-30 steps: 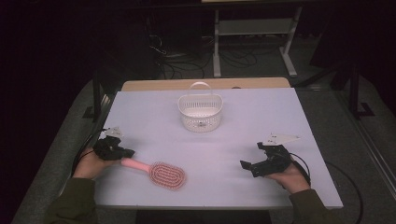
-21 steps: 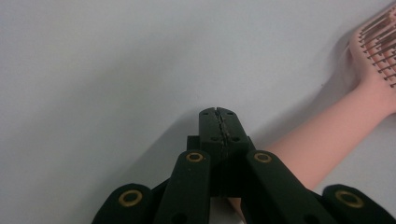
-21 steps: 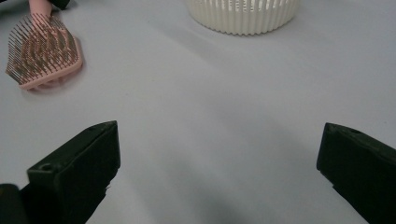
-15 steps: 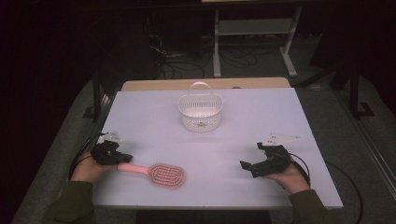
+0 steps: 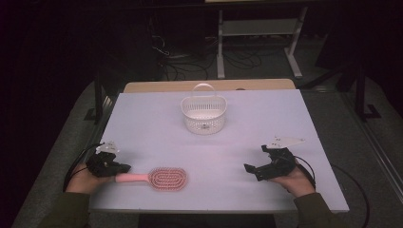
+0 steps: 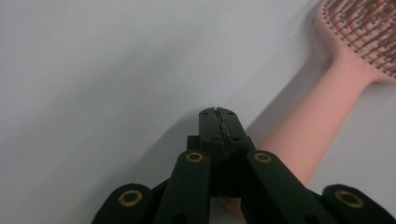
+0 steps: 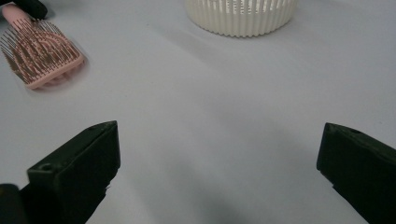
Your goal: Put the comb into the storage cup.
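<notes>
Pressed together, tips meeting: left gripper (image 6: 219,122), empty, pink hairbrush (image 6: 327,105) handle passing just beside and beneath. Spread wide over bare table (image 7: 210,130): right gripper (image 7: 217,158). From above, brush (image 5: 154,178) near front edge, white basket (image 5: 204,114) well beyond.

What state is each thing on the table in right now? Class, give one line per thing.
Left gripper: jaws shut, nothing between them, beside the brush handle.
Right gripper: jaws wide open, empty, over bare table.
Hairbrush: lying flat on the table, bristles up.
Basket: upright, handle raised; contents cannot be told.
</notes>
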A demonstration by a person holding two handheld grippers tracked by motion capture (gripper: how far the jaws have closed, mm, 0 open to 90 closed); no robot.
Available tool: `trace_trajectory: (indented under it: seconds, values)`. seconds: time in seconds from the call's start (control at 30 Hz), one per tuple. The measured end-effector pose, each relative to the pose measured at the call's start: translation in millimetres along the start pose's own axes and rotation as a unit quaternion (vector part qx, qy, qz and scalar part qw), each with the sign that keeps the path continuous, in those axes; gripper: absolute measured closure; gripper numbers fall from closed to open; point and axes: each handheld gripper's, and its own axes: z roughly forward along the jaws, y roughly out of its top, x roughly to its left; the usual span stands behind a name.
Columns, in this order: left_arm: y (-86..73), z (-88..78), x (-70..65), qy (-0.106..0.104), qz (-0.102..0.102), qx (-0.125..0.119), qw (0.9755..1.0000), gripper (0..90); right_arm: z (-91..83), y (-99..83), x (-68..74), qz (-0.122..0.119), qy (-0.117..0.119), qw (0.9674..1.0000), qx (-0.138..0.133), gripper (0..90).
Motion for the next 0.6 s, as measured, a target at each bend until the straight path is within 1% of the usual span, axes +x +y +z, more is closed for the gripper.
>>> trace_trajectory:
  seconds: [0.13, 0.37, 0.47, 0.6]
  values:
    - [-5.4, -2.7, -3.8, -0.001, 0.000, -0.002, 1.0000, 90.0, 0.2, 0.0, -0.1, 0.000, 0.000, 1.0000, 0.000, 0.0]
    - [-16.2, -8.4, -15.1, -0.002, -0.001, -0.002, 1.0000, 90.0, 0.1, -0.1, 0.1, -0.001, -0.001, 1.0000, 0.000, 0.0]
    - [-18.6, -9.6, -17.2, -0.001, -0.002, -0.003, 1.0000, 90.0, -0.1, -0.2, 0.0, -0.001, -0.001, 1.0000, 0.000, 0.0]
    - [-23.4, -11.9, -24.4, -0.003, -0.001, -0.002, 1.0000, 90.0, 0.3, -0.2, 0.0, -0.001, -0.001, 1.0000, 0.001, 0.0]
